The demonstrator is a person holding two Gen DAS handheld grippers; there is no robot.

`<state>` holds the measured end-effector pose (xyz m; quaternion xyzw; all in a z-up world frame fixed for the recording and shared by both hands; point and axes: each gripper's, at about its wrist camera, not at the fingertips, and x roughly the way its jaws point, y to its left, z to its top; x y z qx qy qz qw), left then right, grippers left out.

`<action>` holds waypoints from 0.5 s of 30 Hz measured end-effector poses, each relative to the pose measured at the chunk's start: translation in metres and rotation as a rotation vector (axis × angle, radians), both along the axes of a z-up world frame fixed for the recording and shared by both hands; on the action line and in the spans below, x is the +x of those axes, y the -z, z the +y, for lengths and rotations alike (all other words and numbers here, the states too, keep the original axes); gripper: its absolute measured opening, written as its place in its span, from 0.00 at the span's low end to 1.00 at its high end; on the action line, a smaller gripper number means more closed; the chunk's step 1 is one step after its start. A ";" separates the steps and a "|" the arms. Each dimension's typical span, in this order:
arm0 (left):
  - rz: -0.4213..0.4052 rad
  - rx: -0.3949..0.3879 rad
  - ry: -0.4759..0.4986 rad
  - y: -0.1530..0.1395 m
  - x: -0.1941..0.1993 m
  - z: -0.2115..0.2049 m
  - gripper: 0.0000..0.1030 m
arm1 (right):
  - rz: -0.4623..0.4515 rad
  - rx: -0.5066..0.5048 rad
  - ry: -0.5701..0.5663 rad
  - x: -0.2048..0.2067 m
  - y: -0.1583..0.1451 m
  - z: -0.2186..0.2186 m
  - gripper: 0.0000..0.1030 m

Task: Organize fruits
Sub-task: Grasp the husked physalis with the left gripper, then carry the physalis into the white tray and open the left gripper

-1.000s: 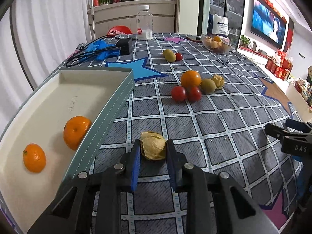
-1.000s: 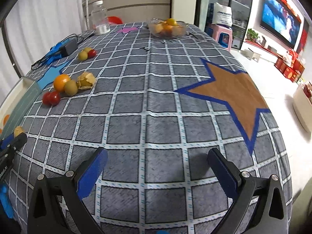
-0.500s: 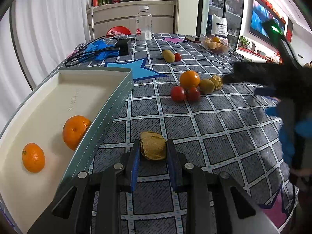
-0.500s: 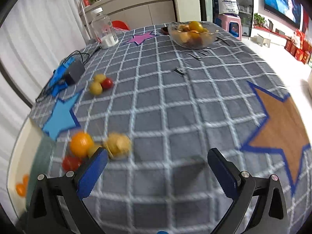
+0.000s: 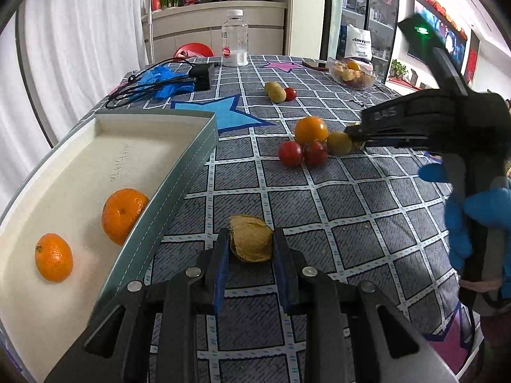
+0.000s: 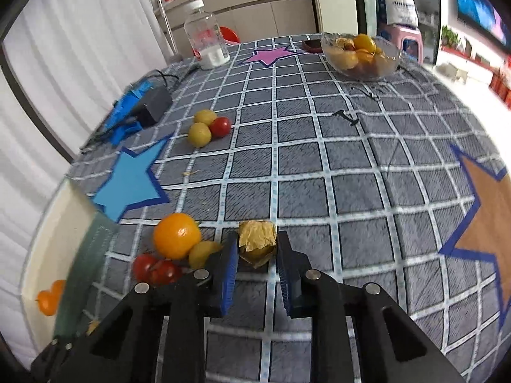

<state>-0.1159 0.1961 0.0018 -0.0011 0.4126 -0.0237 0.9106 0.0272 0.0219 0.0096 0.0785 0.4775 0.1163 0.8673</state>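
My left gripper (image 5: 250, 250) is shut on a papery husked fruit (image 5: 252, 236) that rests on the checked cloth beside the white tray (image 5: 191, 166). Two mandarins (image 5: 123, 215) lie in that tray. My right gripper (image 6: 257, 250) is shut on a second husked fruit (image 6: 257, 236) at the right end of a cluster: an orange (image 6: 176, 234), two tomatoes (image 6: 156, 269) and a yellow fruit (image 6: 201, 252). In the left wrist view the right gripper (image 5: 354, 135) reaches in from the right, held by a blue-gloved hand (image 5: 469, 214).
Further back lie two yellow fruits and a tomato (image 6: 207, 126). A glass bowl of fruit (image 6: 361, 54), a plastic bottle (image 6: 206, 43) and a black adapter with cables on blue gloves (image 6: 150, 103) stand at the far side. The table edge curves away on the right.
My right gripper has swung left across the table to the fruit cluster and gone from wide open to shut on the husked fruit. The left gripper has stayed put.
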 end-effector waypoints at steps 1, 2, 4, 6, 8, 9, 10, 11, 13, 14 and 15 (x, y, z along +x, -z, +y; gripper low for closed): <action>0.000 0.000 0.000 0.000 0.000 0.000 0.27 | 0.001 0.027 -0.002 -0.004 -0.001 -0.005 0.24; 0.000 0.001 0.000 0.000 0.000 0.000 0.27 | -0.002 0.049 -0.002 -0.009 -0.003 -0.010 0.24; 0.000 0.000 0.000 0.000 0.000 0.000 0.27 | -0.009 0.066 -0.002 -0.017 -0.006 -0.017 0.24; 0.000 -0.005 0.001 0.000 -0.001 0.000 0.27 | -0.011 0.082 -0.004 -0.023 -0.008 -0.024 0.24; 0.000 -0.022 0.002 0.000 -0.001 0.001 0.27 | -0.012 0.102 -0.007 -0.029 -0.010 -0.030 0.24; 0.001 -0.033 0.003 0.000 -0.001 0.003 0.27 | -0.016 0.109 -0.008 -0.034 -0.012 -0.034 0.24; 0.001 -0.046 0.003 -0.001 -0.001 0.005 0.27 | -0.019 0.113 -0.008 -0.037 -0.013 -0.037 0.24; 0.001 -0.060 0.003 -0.001 -0.001 0.006 0.27 | -0.023 0.117 -0.011 -0.041 -0.014 -0.039 0.24; -0.006 -0.089 0.002 -0.003 -0.003 0.010 0.27 | -0.031 0.122 -0.019 -0.050 -0.015 -0.042 0.24; -0.016 -0.101 0.002 -0.004 -0.004 0.011 0.27 | -0.036 0.124 -0.024 -0.055 -0.016 -0.042 0.24; -0.026 -0.111 0.006 -0.005 -0.005 0.012 0.27 | -0.041 0.125 -0.031 -0.060 -0.017 -0.041 0.24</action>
